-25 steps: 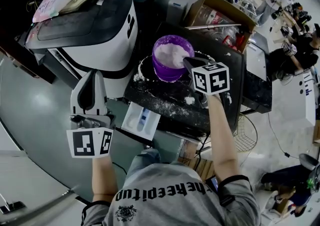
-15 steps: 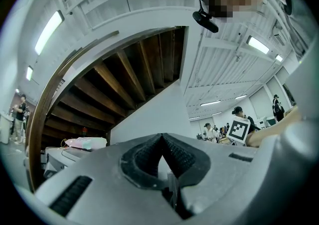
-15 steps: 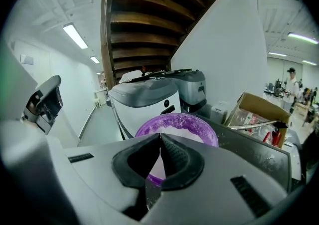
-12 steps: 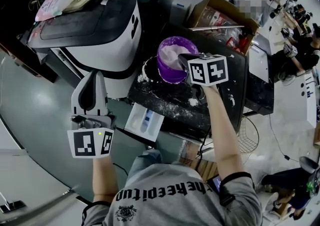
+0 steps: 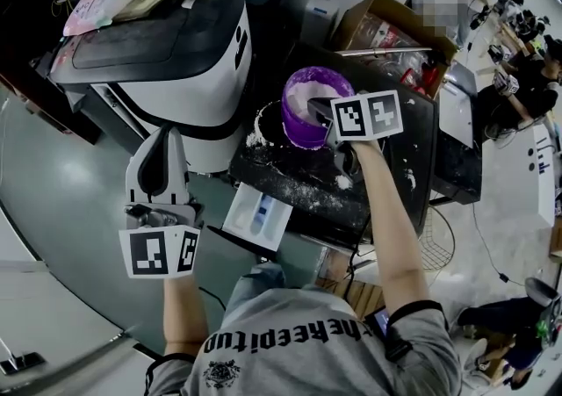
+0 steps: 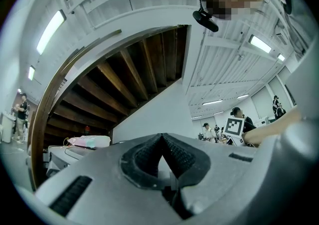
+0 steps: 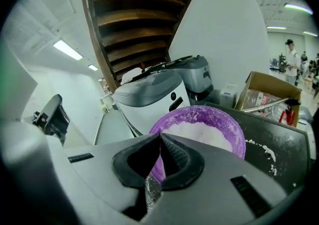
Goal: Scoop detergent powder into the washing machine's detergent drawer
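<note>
Detergent powder (image 5: pixel 309 94) fills the purple tub (image 5: pixel 294 131), right at the tip of our right gripper (image 5: pixel 321 109); the drawer (image 5: pixel 257 214) lies nearer us, between both grippers, the left gripper (image 5: pixel 163 141) idle beside it. In the left gripper view we see jaws closed on nothing, aimed upward. In the right gripper view the jaws pinch a silvery strip (image 7: pixel 151 191), likely the scoop's handle, tub just ahead
</note>
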{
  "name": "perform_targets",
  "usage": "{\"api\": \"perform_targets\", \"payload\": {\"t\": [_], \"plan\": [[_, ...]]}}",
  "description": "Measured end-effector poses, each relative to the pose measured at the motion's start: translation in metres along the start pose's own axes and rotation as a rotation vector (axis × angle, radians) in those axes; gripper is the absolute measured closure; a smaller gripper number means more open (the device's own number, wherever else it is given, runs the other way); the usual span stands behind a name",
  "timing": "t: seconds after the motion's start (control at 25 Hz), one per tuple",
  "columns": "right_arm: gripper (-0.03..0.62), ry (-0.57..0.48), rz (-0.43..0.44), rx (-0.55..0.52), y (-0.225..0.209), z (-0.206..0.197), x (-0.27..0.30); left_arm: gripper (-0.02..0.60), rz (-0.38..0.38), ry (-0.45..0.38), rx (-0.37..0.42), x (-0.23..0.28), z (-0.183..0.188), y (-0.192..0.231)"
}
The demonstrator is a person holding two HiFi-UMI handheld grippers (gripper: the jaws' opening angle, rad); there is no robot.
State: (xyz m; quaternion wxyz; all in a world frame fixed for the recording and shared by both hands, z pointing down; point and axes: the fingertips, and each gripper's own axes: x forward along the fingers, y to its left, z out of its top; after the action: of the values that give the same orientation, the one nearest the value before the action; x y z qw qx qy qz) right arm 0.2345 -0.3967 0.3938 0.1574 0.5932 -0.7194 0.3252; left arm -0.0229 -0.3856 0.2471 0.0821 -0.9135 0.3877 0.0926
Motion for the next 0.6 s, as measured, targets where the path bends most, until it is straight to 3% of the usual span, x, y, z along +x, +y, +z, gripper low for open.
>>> {"api": "perform_targets", "payload": {"t": [0.24, 0.48, 0.6], "plan": [[0.589, -0.020, 0.098, 0.109, 0.007, 0.001, -0.002, 0.578, -0.002, -0.004, -0.007, 0.002, 0.000, 0.002], [0.591, -0.083, 0.049, 0.167, -0.009, 0.003, -0.015, 0.578, -0.016, -0.009, -0.013, 0.006, 0.001, -0.002], [0.591, -0.131, 0.065, 0.230, -0.014, 0.002, -0.021, 0.578, -0.024, -0.013, -0.014, 0.008, 0.002, -0.005]]}}
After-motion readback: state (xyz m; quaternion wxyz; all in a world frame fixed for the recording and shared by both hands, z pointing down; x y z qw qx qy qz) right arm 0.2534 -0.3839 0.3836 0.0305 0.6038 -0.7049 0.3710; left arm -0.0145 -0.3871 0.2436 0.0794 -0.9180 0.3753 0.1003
